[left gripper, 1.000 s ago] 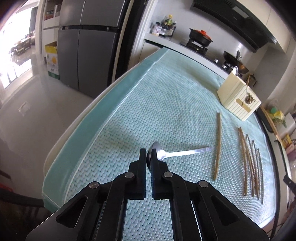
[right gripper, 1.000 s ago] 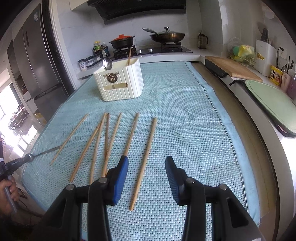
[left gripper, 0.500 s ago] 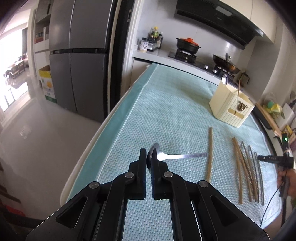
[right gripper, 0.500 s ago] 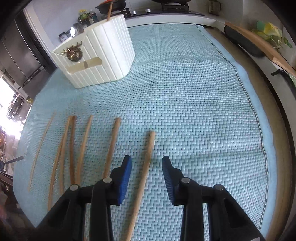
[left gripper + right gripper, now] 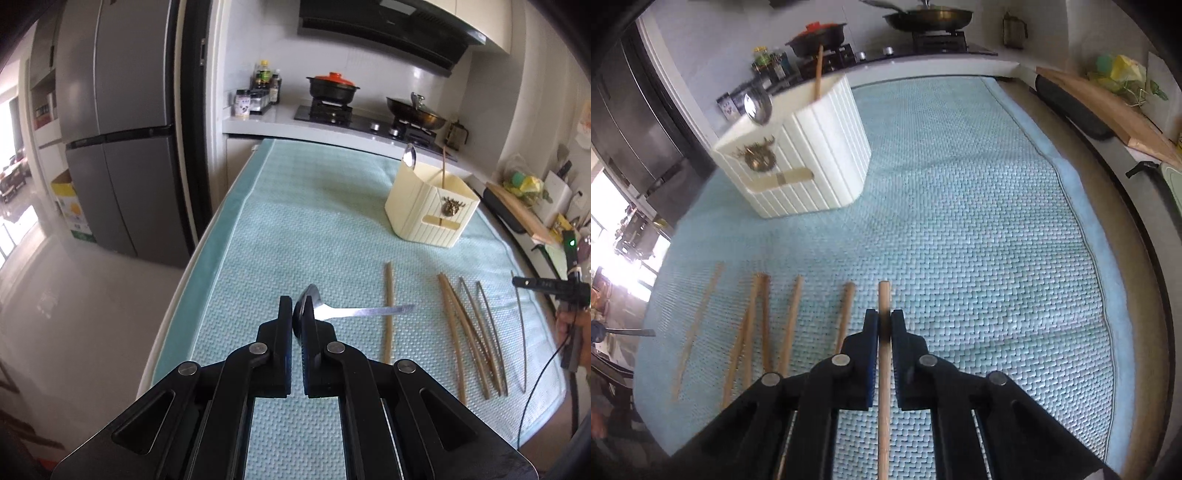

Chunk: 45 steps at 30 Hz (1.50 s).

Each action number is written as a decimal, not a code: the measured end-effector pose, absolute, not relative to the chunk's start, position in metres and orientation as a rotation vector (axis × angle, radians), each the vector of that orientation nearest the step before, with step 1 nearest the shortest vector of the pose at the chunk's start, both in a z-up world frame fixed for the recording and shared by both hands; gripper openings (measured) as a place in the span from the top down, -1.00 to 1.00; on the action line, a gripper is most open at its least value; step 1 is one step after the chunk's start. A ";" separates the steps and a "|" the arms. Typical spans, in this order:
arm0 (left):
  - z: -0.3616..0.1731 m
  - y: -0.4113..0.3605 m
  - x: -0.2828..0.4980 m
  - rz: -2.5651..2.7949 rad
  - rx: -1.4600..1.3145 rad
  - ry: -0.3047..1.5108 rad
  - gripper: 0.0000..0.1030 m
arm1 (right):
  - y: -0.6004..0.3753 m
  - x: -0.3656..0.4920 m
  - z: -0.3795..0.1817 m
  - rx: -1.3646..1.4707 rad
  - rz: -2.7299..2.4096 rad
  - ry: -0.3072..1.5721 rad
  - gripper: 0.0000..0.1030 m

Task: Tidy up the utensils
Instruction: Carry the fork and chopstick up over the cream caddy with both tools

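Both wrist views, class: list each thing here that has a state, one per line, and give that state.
Left hand-held gripper: shut on the spoon bowl.
Spoon: held, handle pointing sideways over the mat.
Right hand-held gripper: shut on a chopstick.
Gripped chopstick: held between the fingers.
Loose chopsticks: lying flat on the mat.
Utensil holder: upright, holding one spoon and one chopstick.
Black pot: lid on.

Chopsticks [image 5: 790, 325] before holder [image 5: 798, 155] on mat [image 5: 960, 221]
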<state>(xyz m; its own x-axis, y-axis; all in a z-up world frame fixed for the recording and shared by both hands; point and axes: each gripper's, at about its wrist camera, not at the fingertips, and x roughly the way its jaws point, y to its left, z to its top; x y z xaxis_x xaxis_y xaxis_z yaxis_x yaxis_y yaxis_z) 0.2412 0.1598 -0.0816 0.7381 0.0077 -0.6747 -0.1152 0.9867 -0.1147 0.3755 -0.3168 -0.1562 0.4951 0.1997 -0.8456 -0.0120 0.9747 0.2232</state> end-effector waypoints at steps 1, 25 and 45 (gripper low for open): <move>-0.079 0.158 0.245 0.057 -0.147 0.741 0.97 | -0.318 0.370 -0.144 0.208 0.143 1.010 0.86; 0.030 0.121 0.341 -0.052 -0.048 0.674 0.97 | -0.301 0.353 0.046 0.172 0.209 0.453 0.86; 0.066 0.053 0.508 -0.022 0.223 0.699 0.97 | -0.270 0.467 0.097 0.082 0.192 0.283 0.86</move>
